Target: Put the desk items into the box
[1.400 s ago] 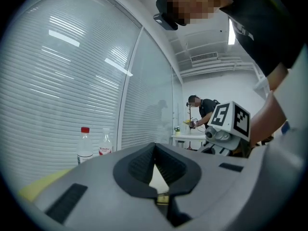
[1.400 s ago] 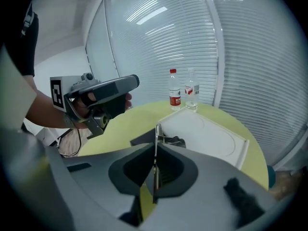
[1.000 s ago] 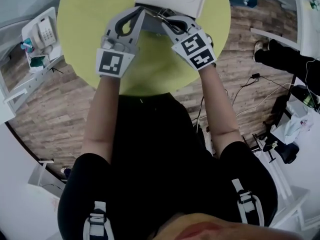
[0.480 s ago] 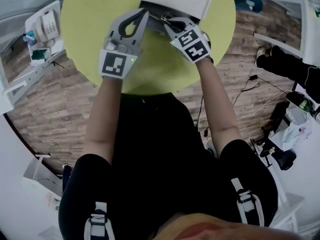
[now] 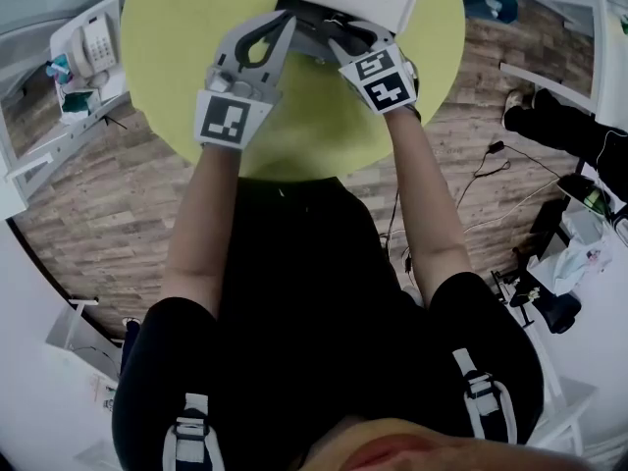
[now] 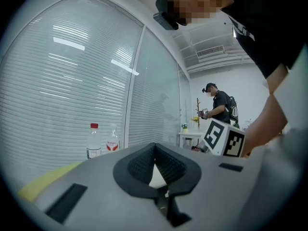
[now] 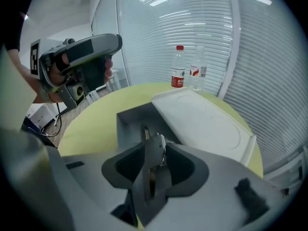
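While the jaws of the right gripper (image 5: 339, 39) are being opened, a small grey metal item (image 7: 155, 150) is being shown upright between them. Dark gaps are being left on both sides of it, so it is not being pressed by the pads. What kind of item it is cannot be told.

The left gripper (image 5: 283, 26) is being held just beside the right one, at about 11 o'clock from it. Its jaws are being kept together at the tips, and nothing is being gripped between them. Both grippers are being held out over the round yellow-green table (image 5: 186, 27), with the tips being pointed towards 12 o'clock.

The box (image 7: 129, 124) is being kept at the table's 12 o'clock edge, directly beyond the right gripper's tips, so the metal item is being held at its near rim. Its grey inside is being left exposed, and its white lid (image 7: 202, 124) is being laid open on the 2 o'clock side.

Beyond the box, two bottles (image 7: 178, 66) are being stood close together at the table's far edge, one red-capped and red-labelled.

Off the table, at about 9 o'clock, a white telephone (image 5: 86, 55) is being kept on a side desk.
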`<state>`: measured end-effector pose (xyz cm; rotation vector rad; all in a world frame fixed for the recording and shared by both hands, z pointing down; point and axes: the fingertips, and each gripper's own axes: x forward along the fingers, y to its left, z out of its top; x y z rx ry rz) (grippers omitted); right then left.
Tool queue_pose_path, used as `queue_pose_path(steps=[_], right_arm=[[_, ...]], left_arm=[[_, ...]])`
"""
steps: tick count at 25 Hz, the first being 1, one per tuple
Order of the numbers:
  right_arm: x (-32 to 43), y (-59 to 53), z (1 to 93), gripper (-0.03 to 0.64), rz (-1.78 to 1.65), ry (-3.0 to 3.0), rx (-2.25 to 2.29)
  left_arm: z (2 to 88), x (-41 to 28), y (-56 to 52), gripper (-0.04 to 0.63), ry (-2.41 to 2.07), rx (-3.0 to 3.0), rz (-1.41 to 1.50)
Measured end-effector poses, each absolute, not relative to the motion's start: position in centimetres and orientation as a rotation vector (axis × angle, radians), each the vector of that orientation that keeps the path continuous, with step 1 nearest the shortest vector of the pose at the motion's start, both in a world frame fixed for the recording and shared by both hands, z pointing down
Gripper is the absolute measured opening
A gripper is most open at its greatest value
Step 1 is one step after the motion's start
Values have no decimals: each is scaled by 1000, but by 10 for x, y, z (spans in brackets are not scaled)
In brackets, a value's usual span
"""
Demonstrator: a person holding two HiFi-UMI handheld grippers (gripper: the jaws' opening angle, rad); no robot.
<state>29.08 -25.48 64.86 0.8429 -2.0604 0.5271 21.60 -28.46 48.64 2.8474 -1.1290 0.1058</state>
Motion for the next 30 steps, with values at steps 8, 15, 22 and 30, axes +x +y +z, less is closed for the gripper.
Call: queue_pose_path(steps=[8,15,22,30], right_arm=[[289,-246,602,140,515,-2135,936],[263,-238,504,107,492,-2382,1152],[253,-213,406,17,310,-2565,1404],[254,-200,370,15,158,-2593,1539]], left_arm=[[465,217,-273,12,-1094,2874,124],[437,208,-258,12,-999,2911,204],[396,210,-231,12,-813,2959,198],[366,217,-214,12,-646,3006,152]])
